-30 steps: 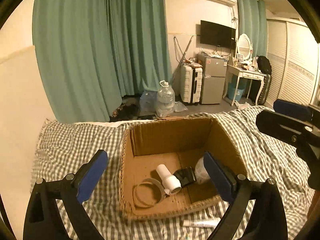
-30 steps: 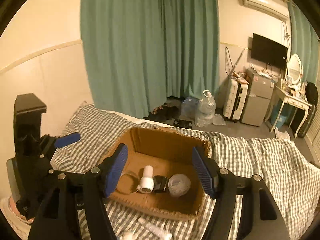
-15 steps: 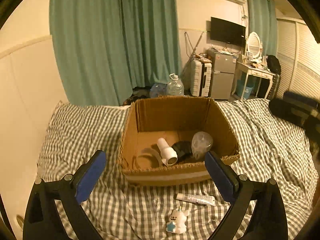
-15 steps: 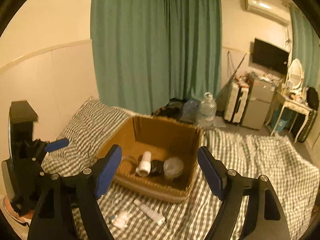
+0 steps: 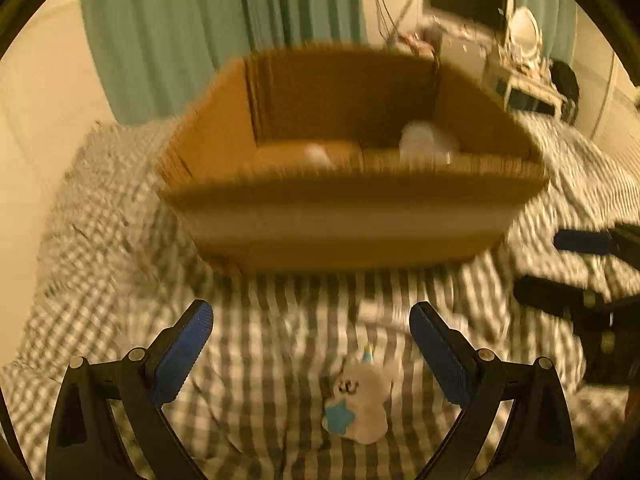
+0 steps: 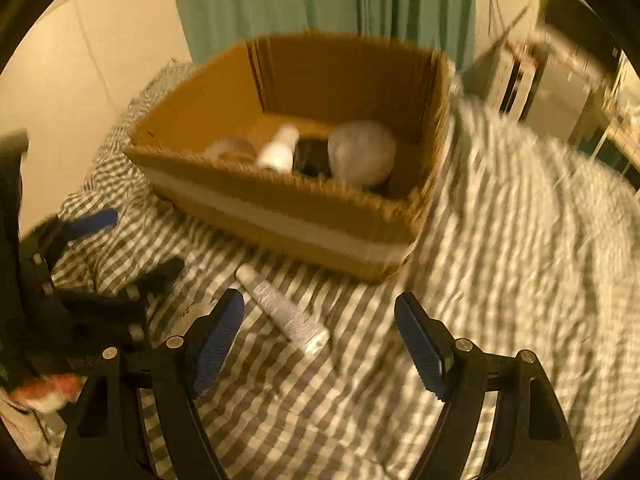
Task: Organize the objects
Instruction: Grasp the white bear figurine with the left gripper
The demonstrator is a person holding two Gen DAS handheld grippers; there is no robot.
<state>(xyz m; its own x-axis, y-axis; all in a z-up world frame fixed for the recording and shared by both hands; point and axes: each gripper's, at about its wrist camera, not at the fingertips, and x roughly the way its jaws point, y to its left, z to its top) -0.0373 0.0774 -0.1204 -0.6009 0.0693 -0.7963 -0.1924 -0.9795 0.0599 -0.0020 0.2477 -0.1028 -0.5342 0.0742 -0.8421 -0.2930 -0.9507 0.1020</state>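
Note:
An open cardboard box (image 5: 344, 220) (image 6: 280, 220) sits on a checked bedspread (image 5: 120, 280). Inside it lie a white tube-shaped bottle (image 6: 280, 150), a dark item (image 6: 312, 158) and a clear round lid or bowl (image 6: 362, 152). A small white plush toy with a blue star (image 5: 360, 404) lies on the bedspread between my left gripper's open fingers. A white tube (image 6: 280, 308) lies in front of the box, just ahead of my right gripper (image 6: 320, 340), which is open and empty. My left gripper (image 5: 310, 344) is open and empty. Both views are motion-blurred.
Teal curtains (image 5: 220, 20) hang behind the bed. A cream wall (image 6: 80, 60) borders the bed on the left. A TV, mirror and dressing table (image 5: 520, 60) stand at the far right. The right gripper shows in the left wrist view (image 5: 592, 272), beside the box.
Both grippers have dropped low toward the bedspread in front of the box. The plush toy and the tube now lie close to the open fingers.

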